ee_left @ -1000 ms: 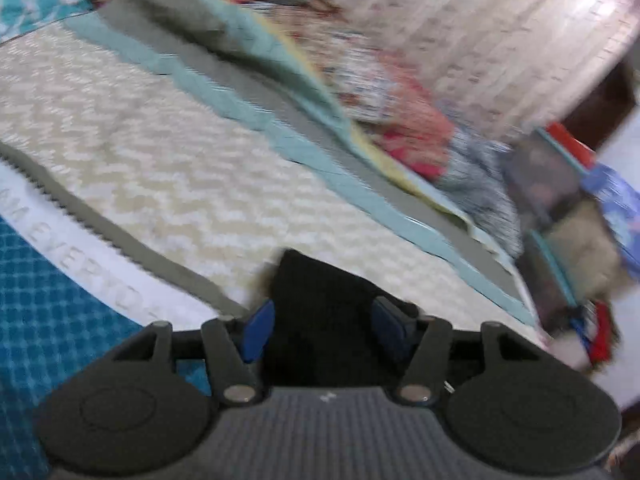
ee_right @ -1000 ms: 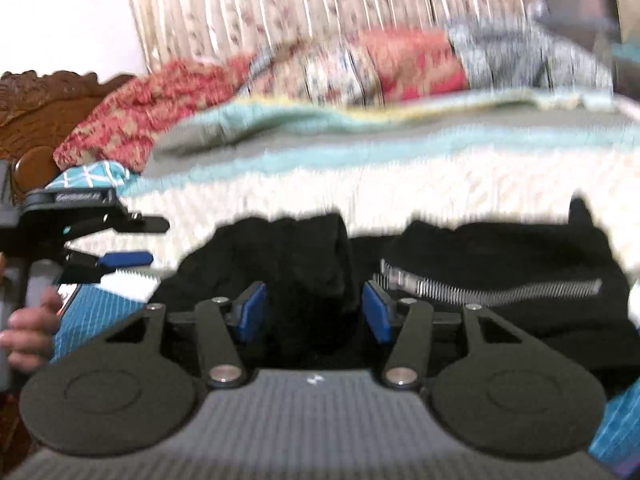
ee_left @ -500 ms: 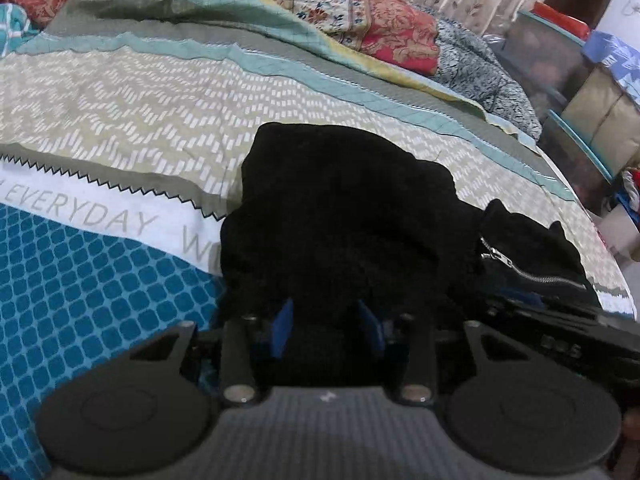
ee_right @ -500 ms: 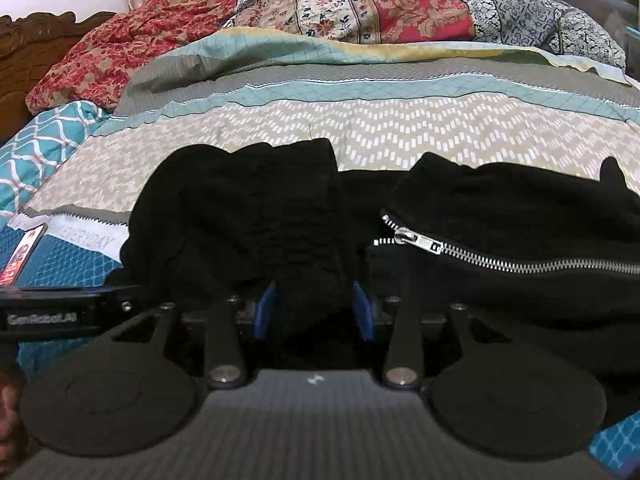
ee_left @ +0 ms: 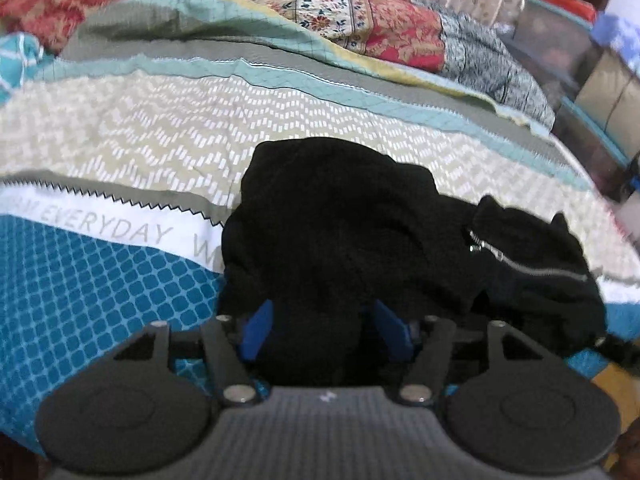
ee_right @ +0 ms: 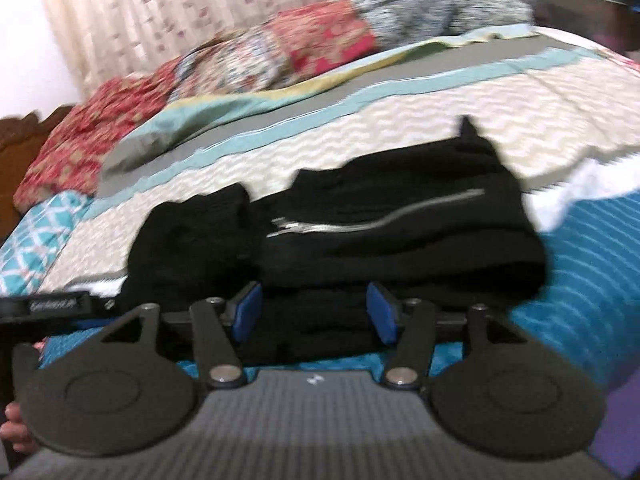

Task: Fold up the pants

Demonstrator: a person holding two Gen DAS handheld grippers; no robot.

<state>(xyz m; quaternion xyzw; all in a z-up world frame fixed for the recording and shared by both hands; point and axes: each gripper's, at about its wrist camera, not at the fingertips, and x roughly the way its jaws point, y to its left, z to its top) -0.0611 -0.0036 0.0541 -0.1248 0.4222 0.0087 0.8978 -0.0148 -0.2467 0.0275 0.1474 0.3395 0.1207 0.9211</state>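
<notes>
The black pants [ee_left: 340, 220] lie bunched in a folded heap on the patterned bedspread [ee_left: 120, 128], with a silver zipper [ee_left: 532, 266] showing at the right end. My left gripper [ee_left: 325, 332] is at the heap's near edge, jaws opening, with black fabric lying between the blue pads. In the right wrist view the pants [ee_right: 360, 232] and zipper [ee_right: 380, 220] fill the middle. My right gripper [ee_right: 315, 312] is at their near edge, jaws opening, fabric between the pads. The left gripper's body [ee_right: 52, 305] shows at the left of that view.
Red and floral quilts [ee_left: 360, 12] are piled along the bed's far side. Storage boxes [ee_left: 580, 60] stand beyond the bed at the right. A wooden headboard [ee_right: 20, 148] and a curtain [ee_right: 140, 12] are at the left. A person's hand [ee_right: 14, 428] shows bottom left.
A second ago the left gripper held fabric raised; the pants now rest on the bed. Both grippers' pads stand wider apart than half a second ago. The right view has tilted.
</notes>
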